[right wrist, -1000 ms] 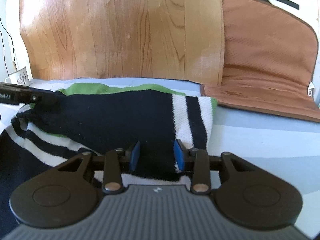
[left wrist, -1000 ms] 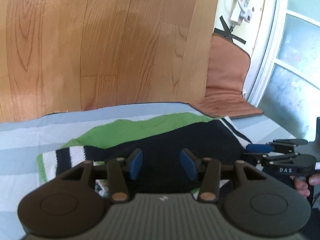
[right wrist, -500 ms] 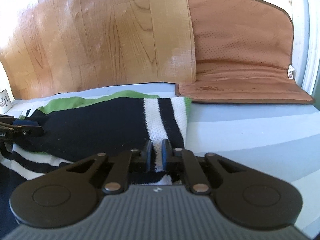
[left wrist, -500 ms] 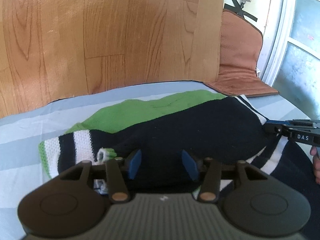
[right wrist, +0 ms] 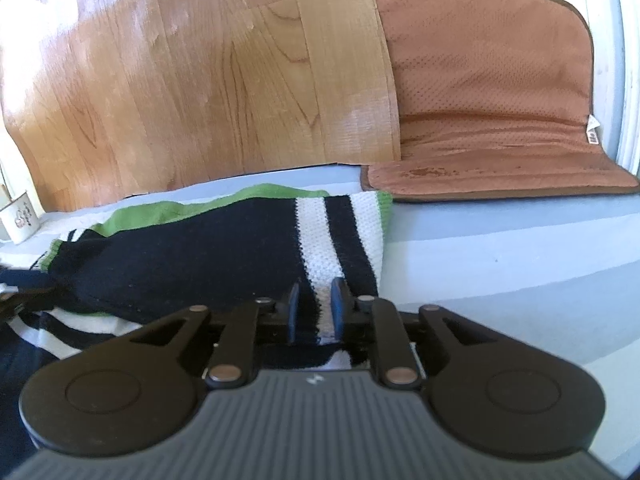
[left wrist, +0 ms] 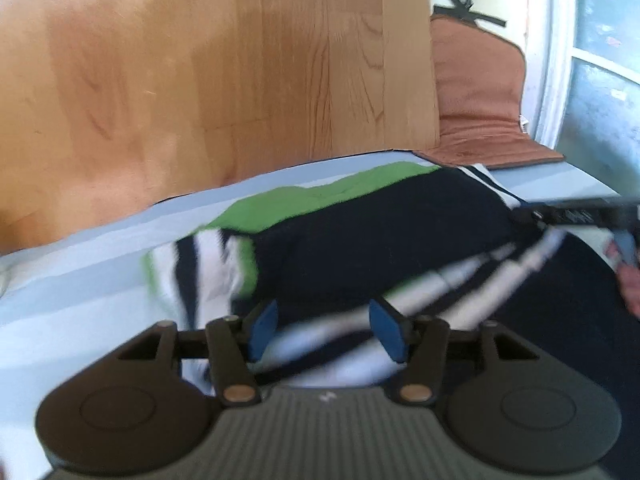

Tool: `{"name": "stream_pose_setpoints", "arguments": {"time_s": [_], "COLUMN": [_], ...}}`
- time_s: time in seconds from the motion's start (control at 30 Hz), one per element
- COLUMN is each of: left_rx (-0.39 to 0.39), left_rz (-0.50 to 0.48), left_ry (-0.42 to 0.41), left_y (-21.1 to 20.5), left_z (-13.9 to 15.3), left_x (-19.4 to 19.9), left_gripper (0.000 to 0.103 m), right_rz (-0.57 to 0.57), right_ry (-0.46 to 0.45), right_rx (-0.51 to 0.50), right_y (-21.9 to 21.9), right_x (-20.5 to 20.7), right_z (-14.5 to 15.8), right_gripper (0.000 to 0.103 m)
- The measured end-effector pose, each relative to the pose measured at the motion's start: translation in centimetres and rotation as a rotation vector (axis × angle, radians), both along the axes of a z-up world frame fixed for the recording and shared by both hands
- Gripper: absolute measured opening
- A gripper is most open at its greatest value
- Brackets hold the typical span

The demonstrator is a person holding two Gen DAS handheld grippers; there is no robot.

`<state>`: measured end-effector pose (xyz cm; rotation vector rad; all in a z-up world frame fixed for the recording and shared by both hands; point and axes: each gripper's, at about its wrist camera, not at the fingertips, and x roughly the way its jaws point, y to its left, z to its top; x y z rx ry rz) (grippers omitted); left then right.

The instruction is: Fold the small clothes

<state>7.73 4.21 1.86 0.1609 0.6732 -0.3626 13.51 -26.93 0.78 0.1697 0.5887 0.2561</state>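
Note:
A knitted sweater [left wrist: 380, 240], black with white stripes and green trim, lies folded on a blue-striped bedsheet [left wrist: 80, 280]. My left gripper [left wrist: 324, 328] hovers over its white stripes; the jaws are opening and the pads press on nothing. The picture is blurred by motion. In the right wrist view the sweater [right wrist: 192, 256] shows its striped cuff at the right. My right gripper [right wrist: 316, 308] sits at that cuff with its jaws narrow and opening, the knit between the pads. The right gripper [left wrist: 576, 214] also shows at the sweater's right end in the left wrist view.
A wood-pattern sheet [right wrist: 200, 80] stands behind the bedsheet. A brown padded mat [right wrist: 480, 100] leans at the back right, its lower flap on the bedsheet. A small white mug [right wrist: 20, 220] stands at the far left. A window frame [left wrist: 556, 60] is at the right.
The left gripper has slid right along the sweater and spread its jaws a little. The right gripper shut on the striped cuff, then parted its jaws again.

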Motion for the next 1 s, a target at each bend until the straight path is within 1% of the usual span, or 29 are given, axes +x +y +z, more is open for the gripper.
{"name": "stream_pose_setpoints", "arguments": {"time_s": [0.07, 0.2, 0.27, 0.3, 0.37, 0.4, 0.53, 0.63, 0.7, 0.77, 0.93, 1.0], "left_rx": [-0.016, -0.018, -0.035, -0.049, -0.102, -0.123, -0.165, -0.229, -0.268, -0.303, -0.321, -0.342], "left_rz": [0.010, 0.051, 0.059, 0.063, 0.075, 0.082, 0.120, 0.110, 0.094, 0.079, 0.082, 0.085], "left_ry": [0.004, 0.051, 0.041, 0.046, 0.069, 0.082, 0.114, 0.110, 0.107, 0.136, 0.238, 0.264], "left_y": [0.9, 2.3, 3.2, 3.7, 4.9, 5.4, 6.8, 7.5, 7.7, 7.7, 6.8, 6.4], "left_z": [-0.2, -1.6, -1.7, -1.6, -1.6, -1.6, -1.4, -0.4, 0.0, -0.1, -1.4, -1.9], "left_x": [-3.6, -10.4, -14.3, -15.8, -18.4, -19.4, -21.8, -23.4, -24.3, -24.7, -25.0, -25.1], "left_gripper": [0.052, 0.051, 0.052, 0.051, 0.050, 0.050, 0.051, 0.054, 0.059, 0.060, 0.060, 0.057], "right_rz": [0.017, 0.044, 0.058, 0.062, 0.046, 0.040, 0.045, 0.083, 0.115, 0.137, 0.155, 0.139], "right_ry": [-0.004, -0.004, -0.016, -0.021, 0.012, 0.021, 0.028, 0.017, 0.009, 0.012, 0.091, 0.109], "right_rx": [-0.002, -0.010, -0.029, -0.036, -0.043, -0.032, 0.058, 0.115, 0.134, 0.162, 0.289, 0.285], "right_y": [0.2, 0.2, 0.1, -0.1, -0.7, -1.2, -3.0, -3.6, -3.9, -4.3, -6.9, -8.1], "right_x": [-0.1, -1.0, -2.6, -3.5, -4.9, -5.8, -9.8, -13.0, -15.2, -16.8, -19.7, -21.0], "right_z": [0.1, 0.4, 0.7, 0.9, 0.7, 0.5, 1.0, 1.6, 1.9, 2.1, 1.4, 1.2], "right_gripper": [0.032, 0.033, 0.033, 0.033, 0.041, 0.041, 0.041, 0.043, 0.043, 0.044, 0.047, 0.048]}}
